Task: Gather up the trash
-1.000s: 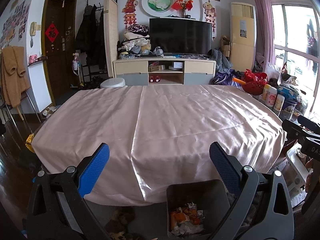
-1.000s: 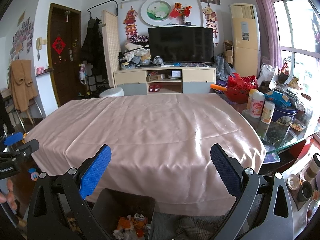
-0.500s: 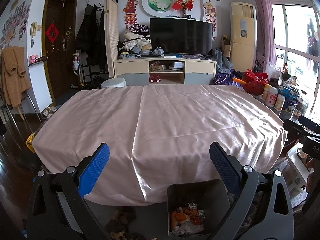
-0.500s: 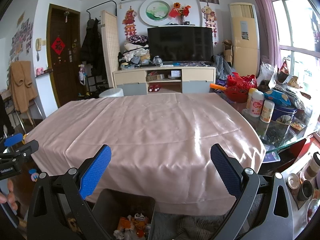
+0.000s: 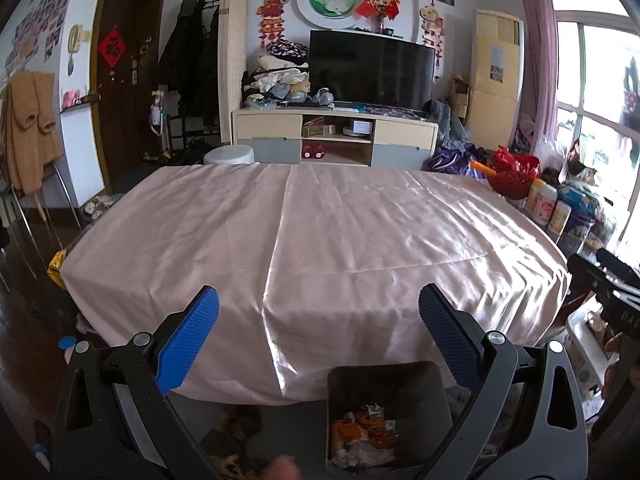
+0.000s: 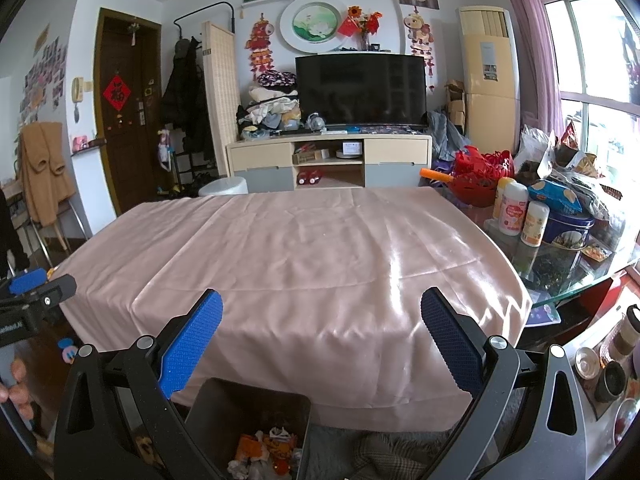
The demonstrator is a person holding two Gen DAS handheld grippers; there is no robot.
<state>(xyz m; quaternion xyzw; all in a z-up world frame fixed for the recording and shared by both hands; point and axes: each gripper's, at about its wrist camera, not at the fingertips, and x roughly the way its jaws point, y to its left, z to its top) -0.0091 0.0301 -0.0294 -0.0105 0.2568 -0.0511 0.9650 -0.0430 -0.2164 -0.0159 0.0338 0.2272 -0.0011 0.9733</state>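
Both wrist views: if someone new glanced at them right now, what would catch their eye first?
Probably the shiny pink satin tablecloth, which fills the middle of both views with no trash visible on it. Next, the dark grey bin on the floor at the table's near edge, holding orange and white litter. Each open hand-held gripper, left and right, frames it, empty.

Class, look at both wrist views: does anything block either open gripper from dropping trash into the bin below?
Nothing visible does. The bin is open-topped, below the table's near edge, already holding trash. The left gripper and right gripper both stand open and empty above it.
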